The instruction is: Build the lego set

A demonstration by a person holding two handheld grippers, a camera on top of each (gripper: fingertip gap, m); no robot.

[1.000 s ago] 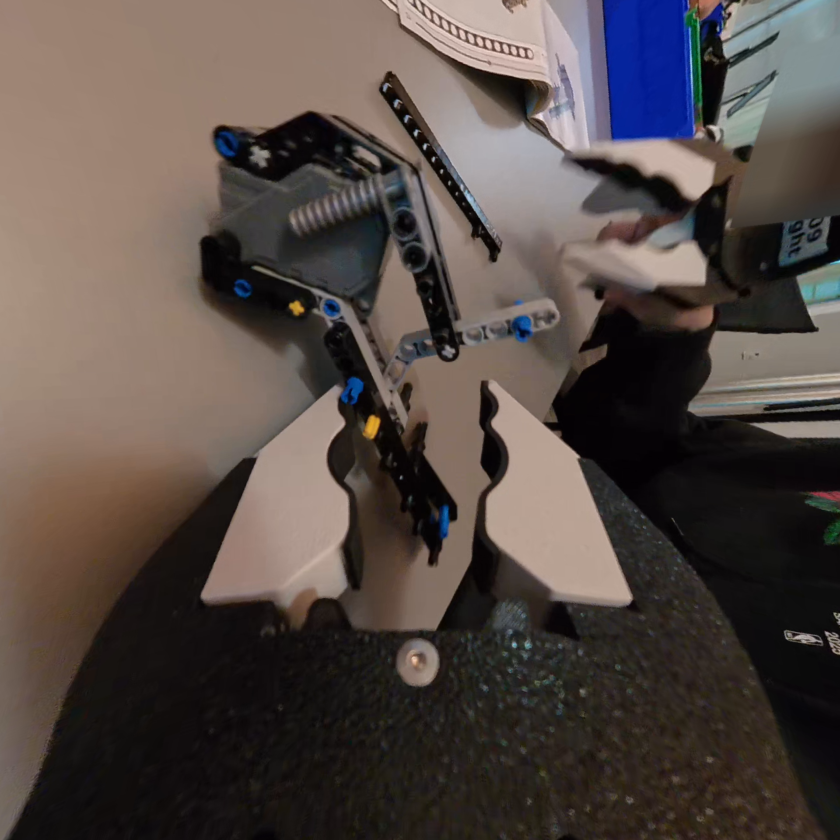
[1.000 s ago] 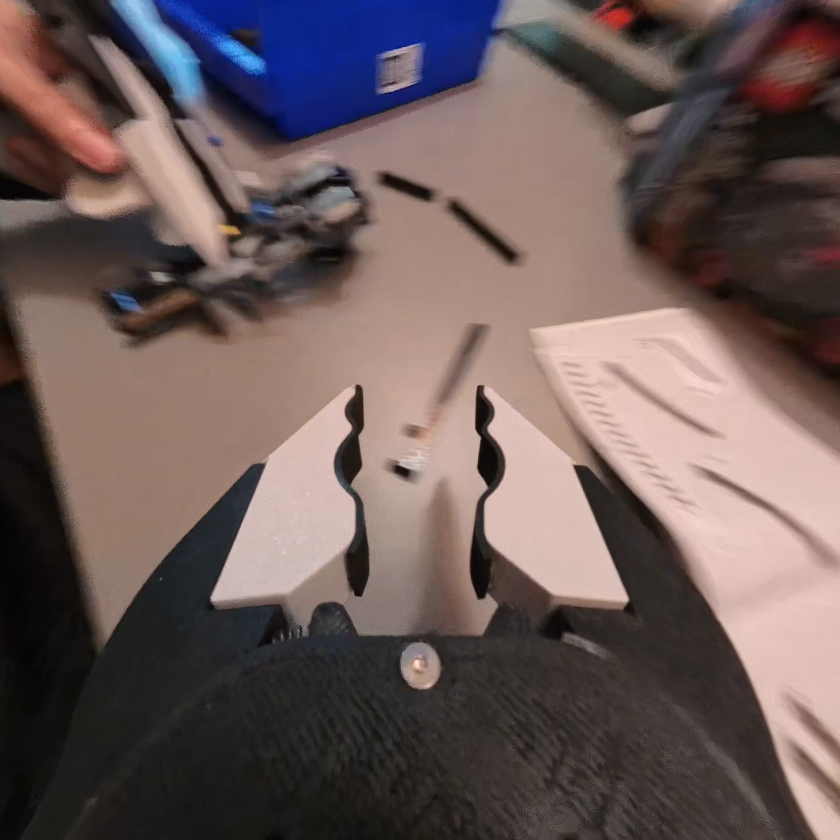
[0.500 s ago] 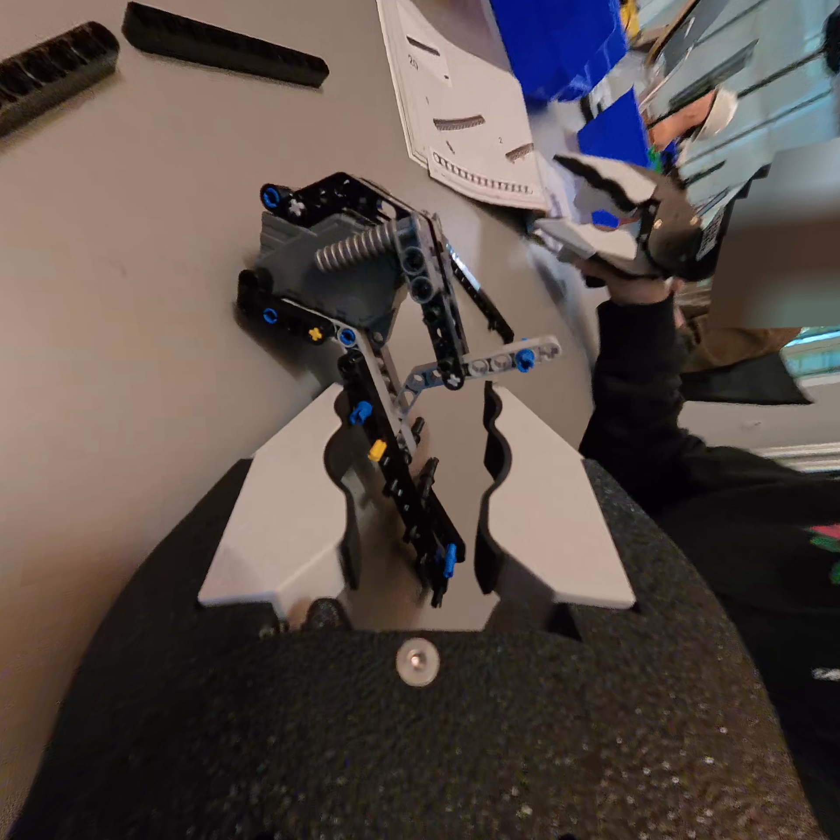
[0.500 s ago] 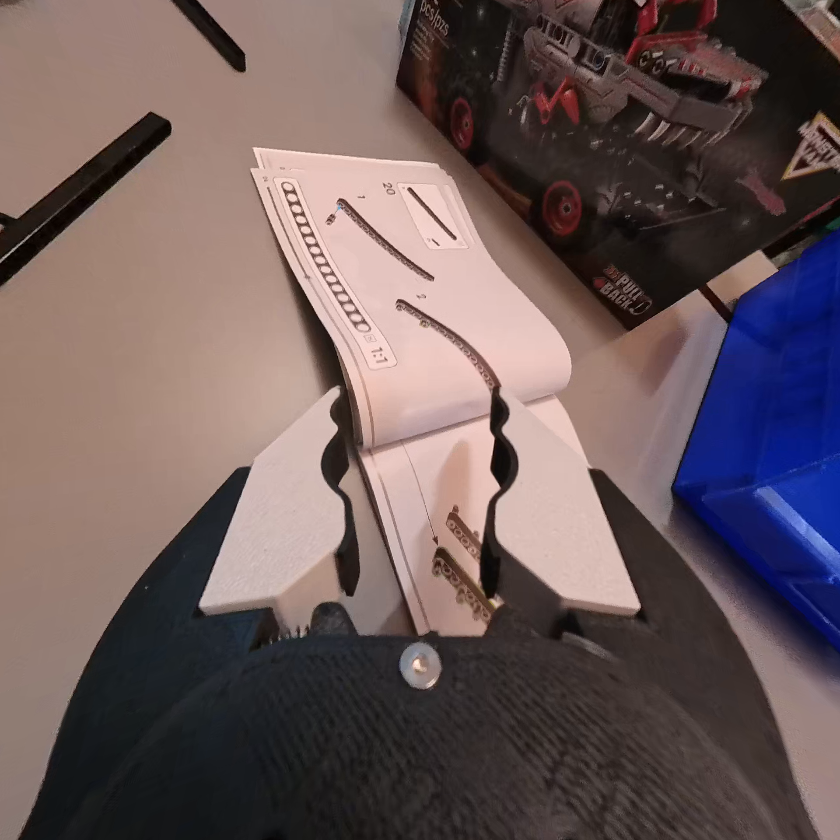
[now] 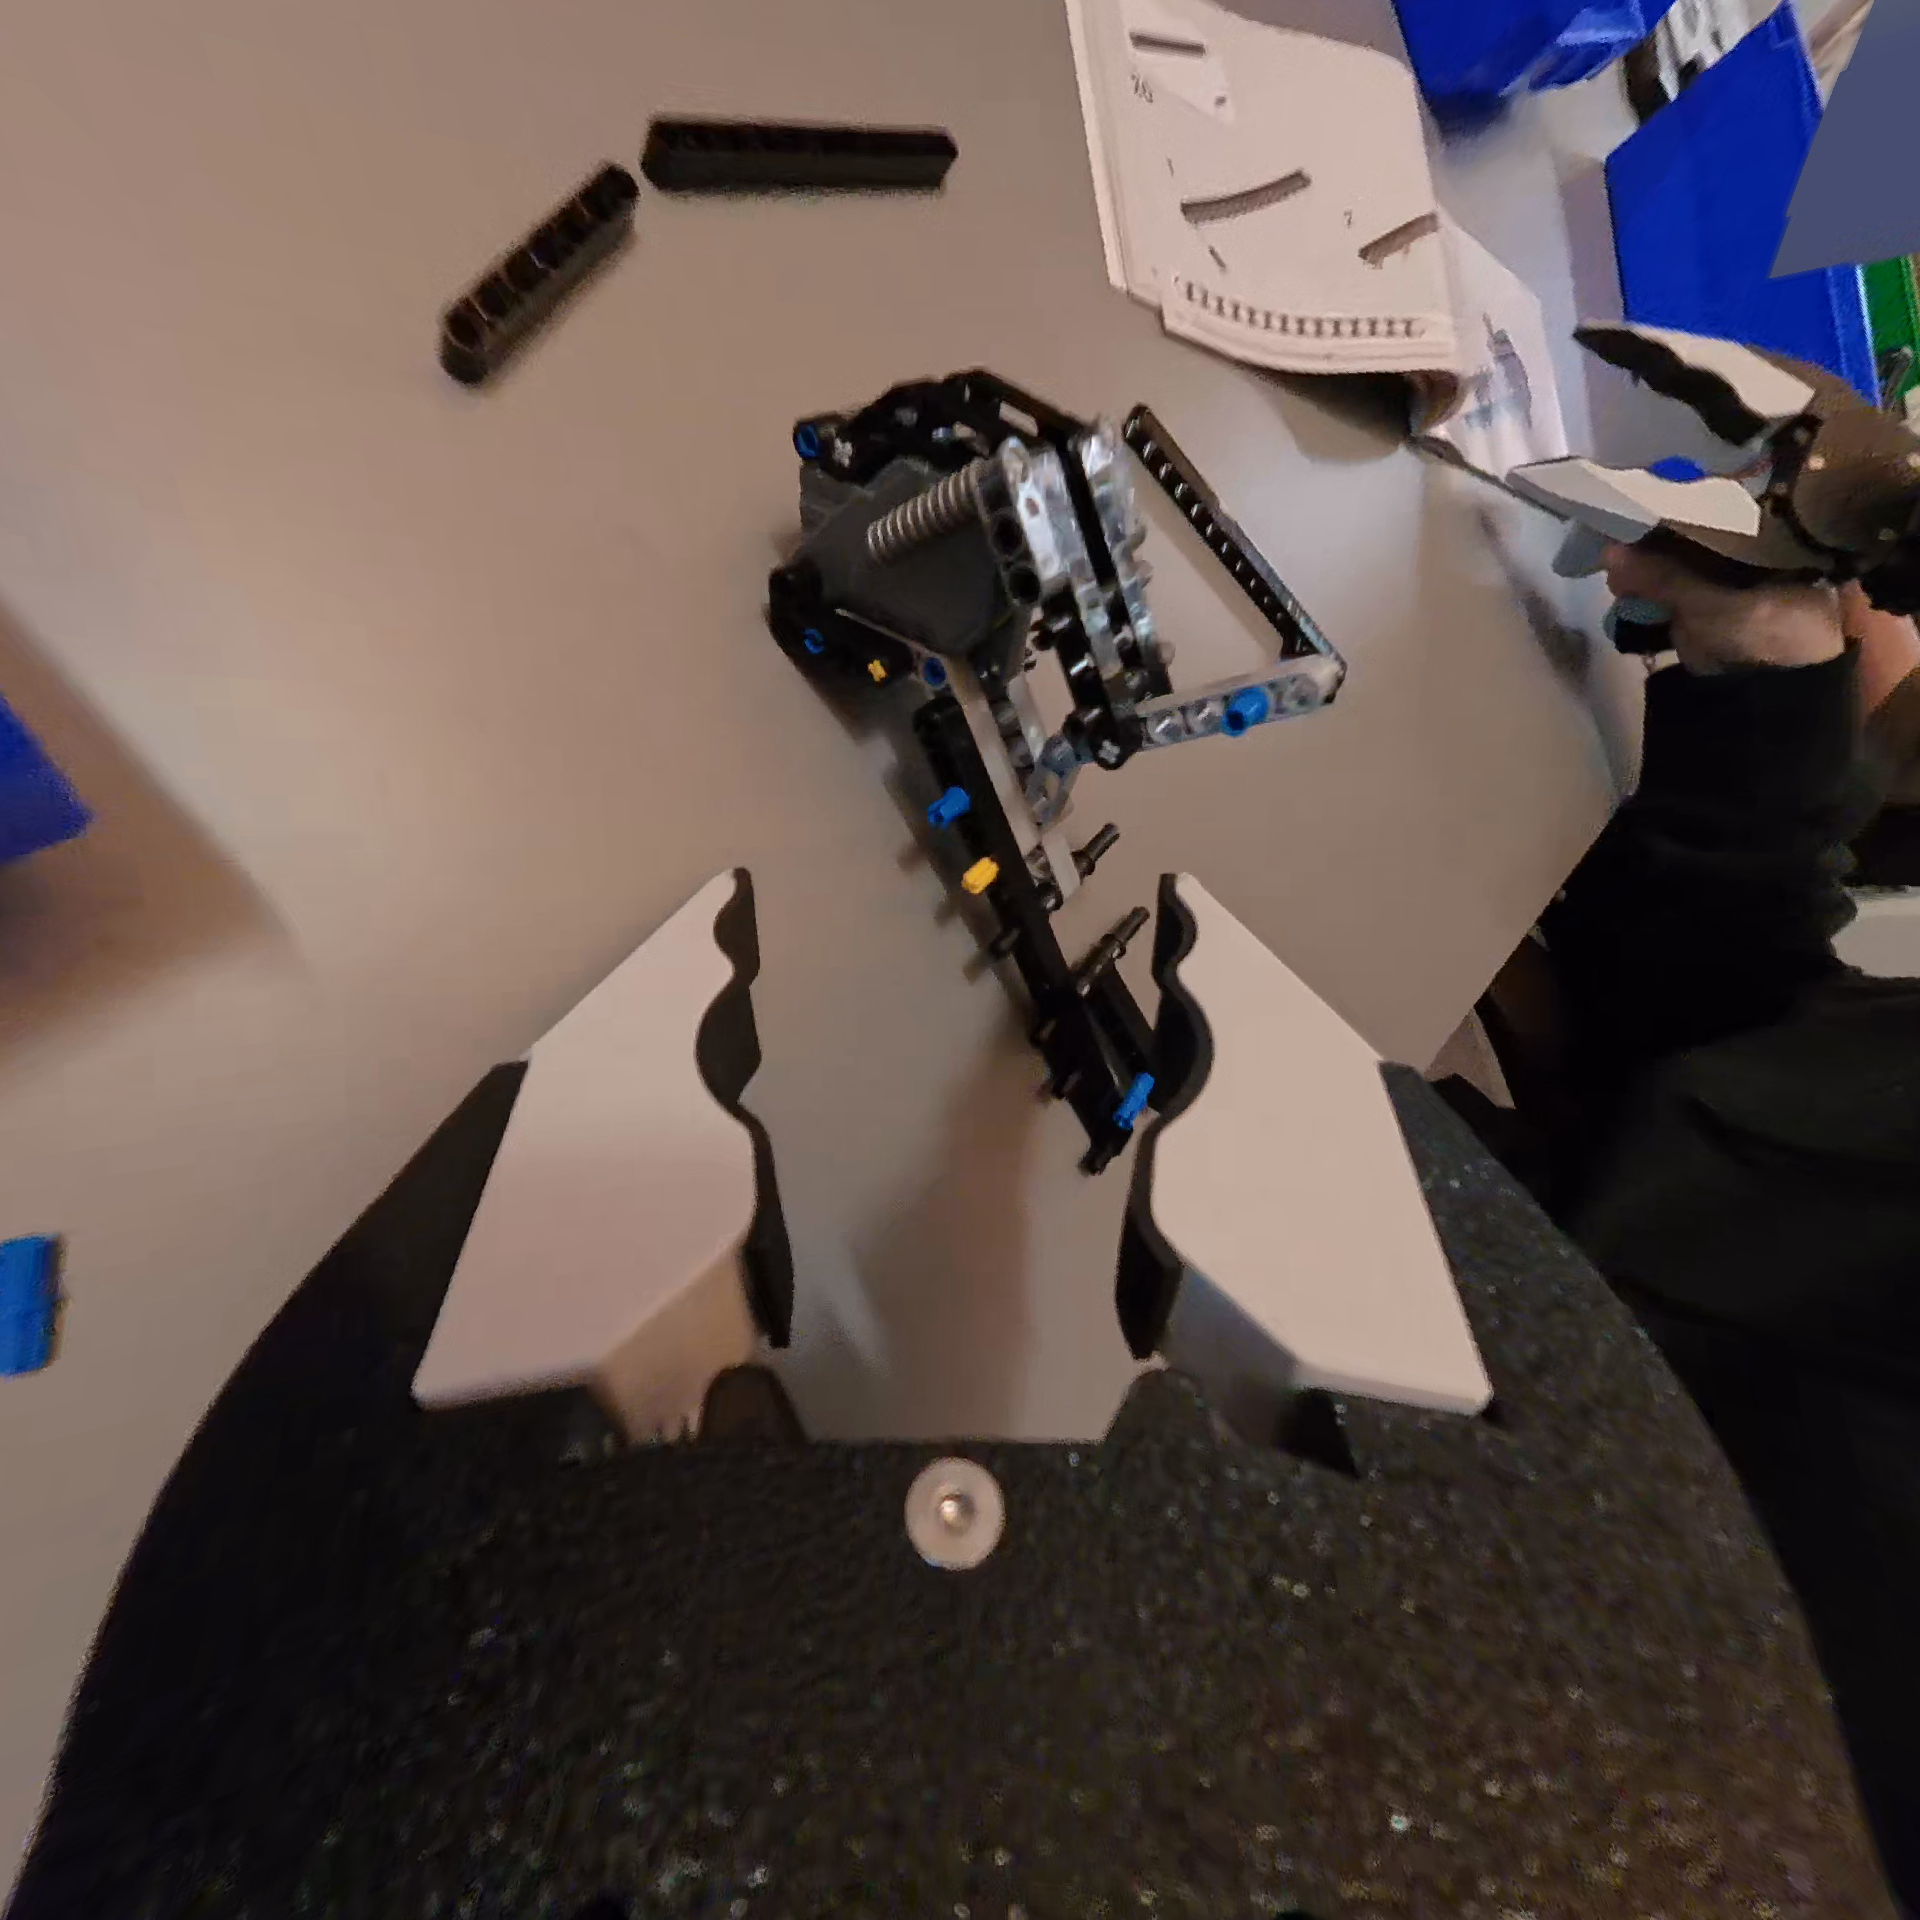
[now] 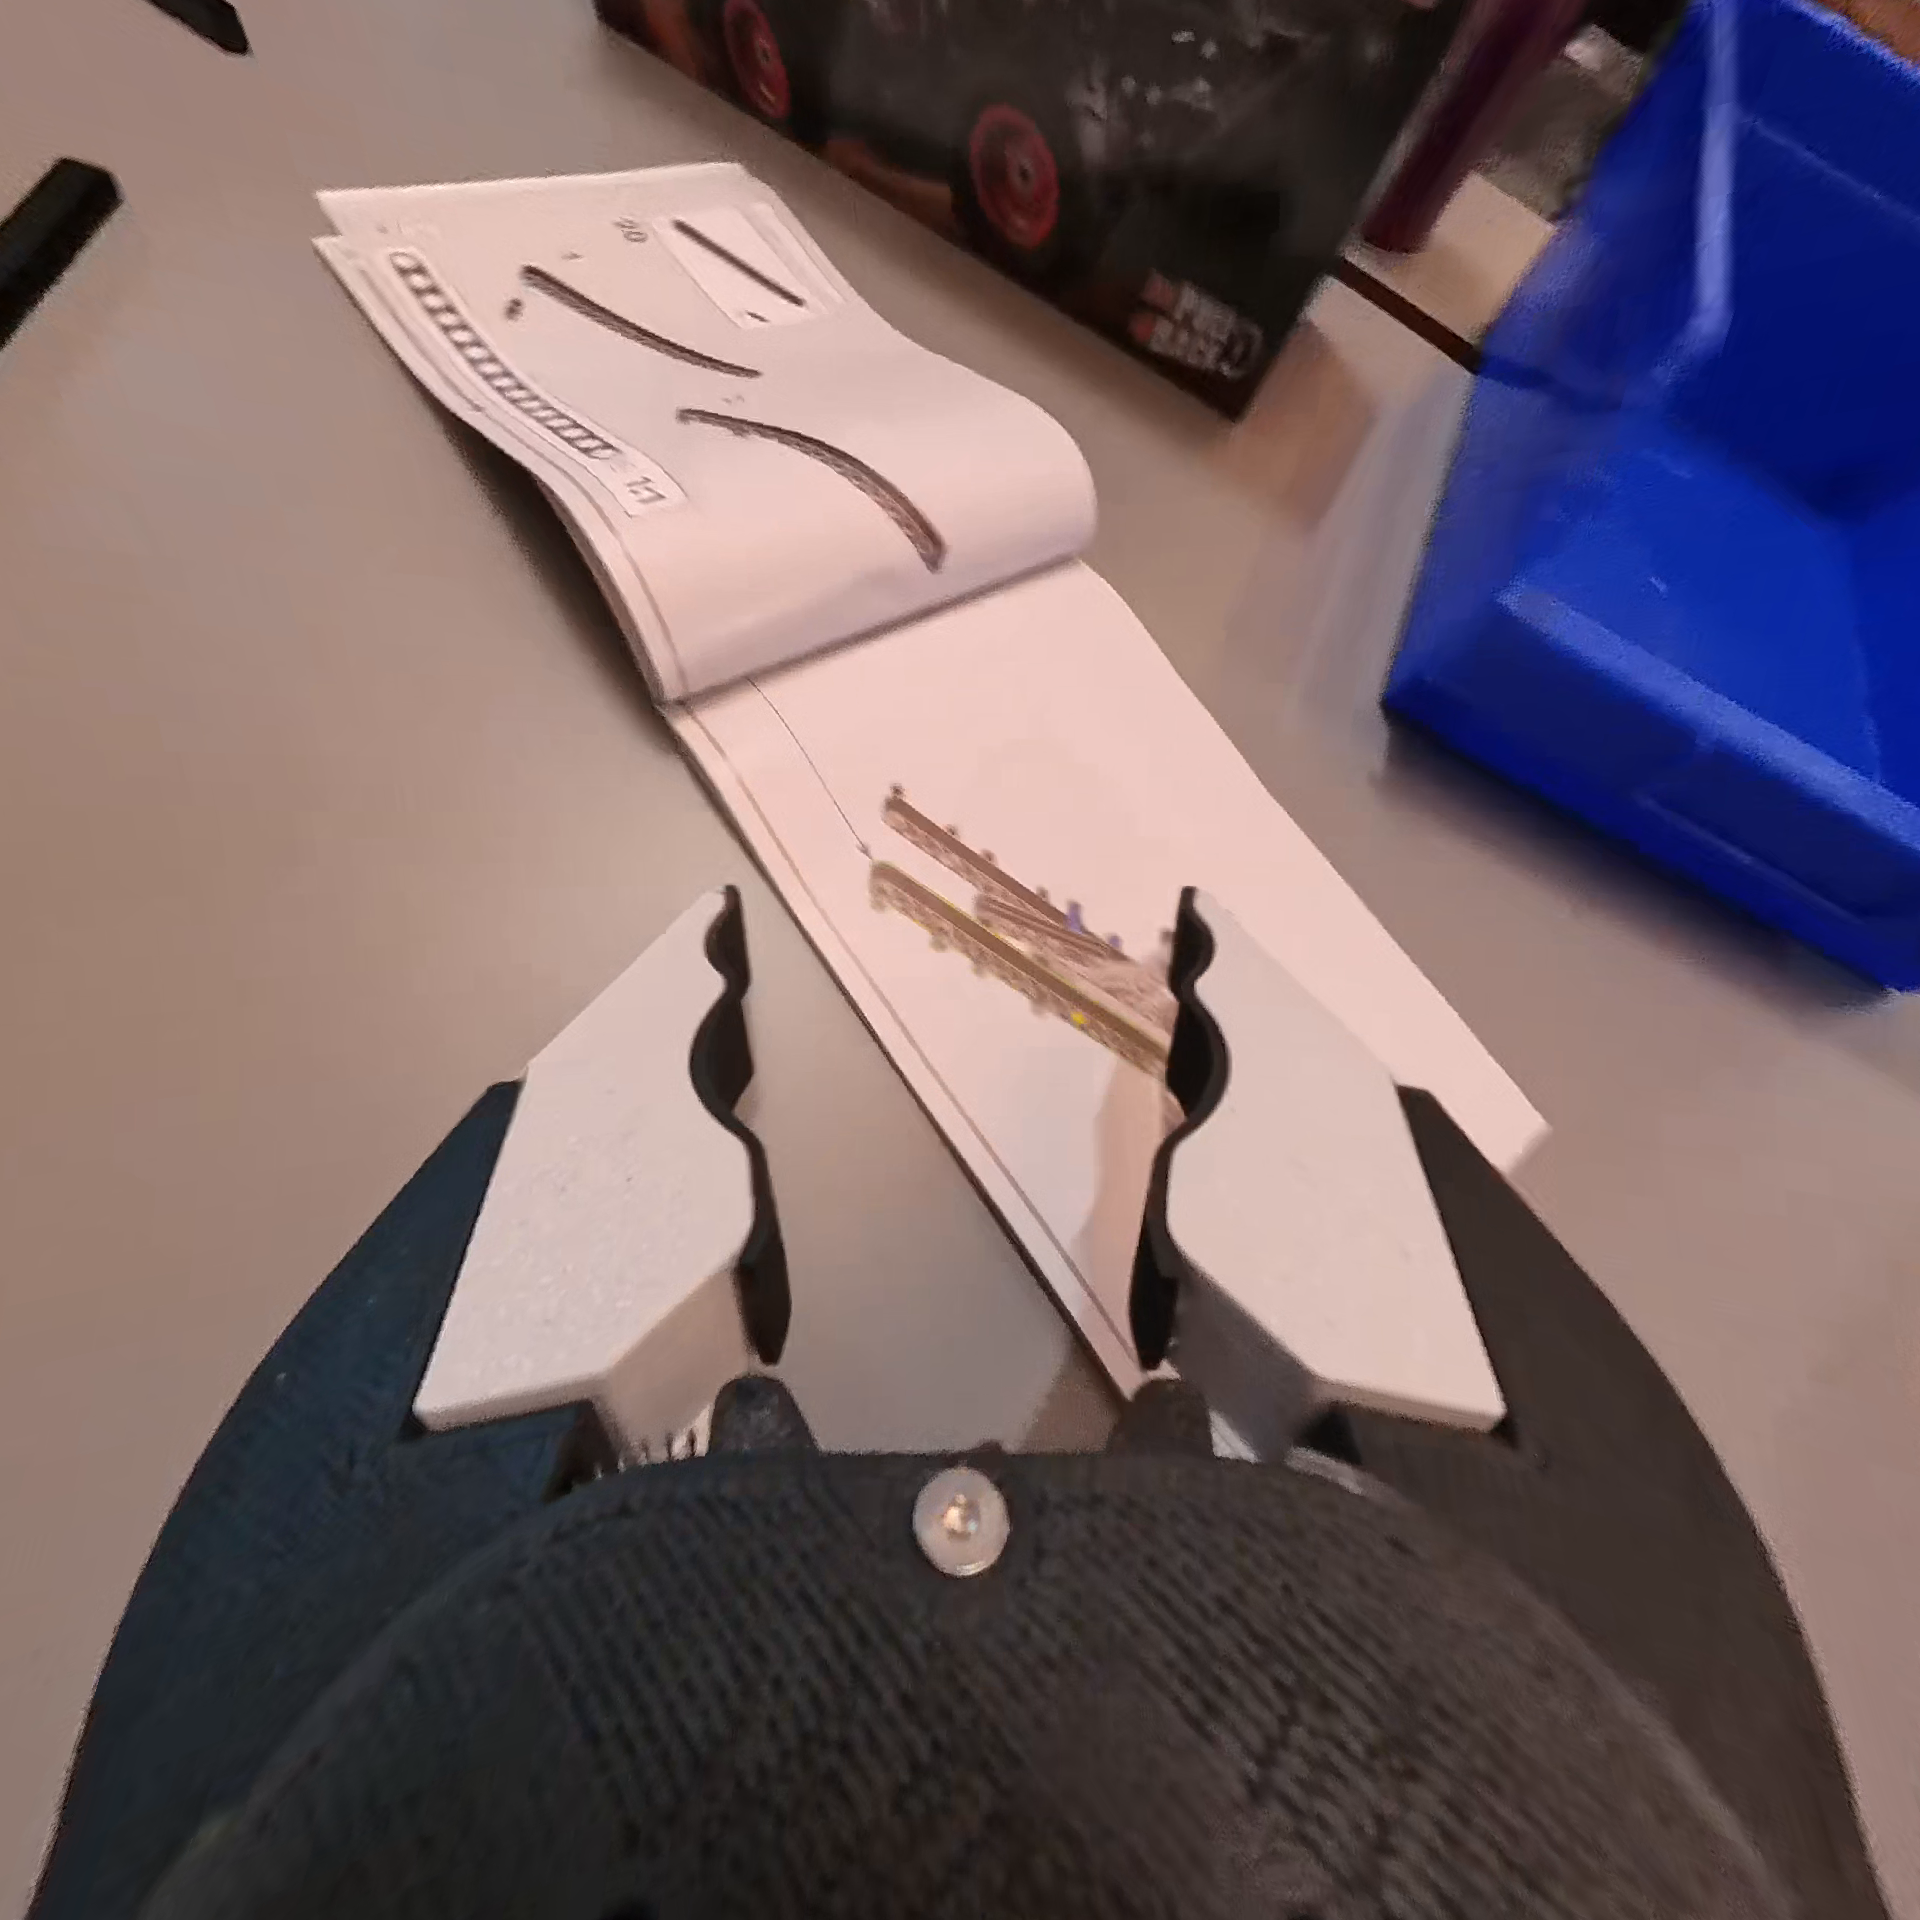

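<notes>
The partly built Lego assembly (image 5: 966, 582), black and grey with a metal spring and blue pins, lies on the grey table (image 5: 364, 623). Its black beam tail (image 5: 1070, 997) reaches between my left gripper's (image 5: 956, 904) fingers, close to the right finger. The left gripper is open and holds nothing. My right gripper (image 6: 956, 914) is open and empty, hovering over the open instruction booklet (image 6: 831, 468). It also shows at the right edge of the left wrist view (image 5: 1558, 416), held by a hand.
Two loose black beams (image 5: 540, 272) (image 5: 798, 156) lie beyond the assembly, and a long thin black beam (image 5: 1216, 530) lies beside it. The booklet (image 5: 1278, 208) and blue bins (image 5: 1704, 187) are at the far right. The set's box (image 6: 1091, 125) and a blue bin (image 6: 1714, 520) flank the booklet. The gap from one gripper's tips to the other's is roughly 45 cm.
Both grippers have opened wider. The right gripper swung away from the assembly to the booklet. The left gripper shifted, so the assembly's tail now sits by its right finger.
</notes>
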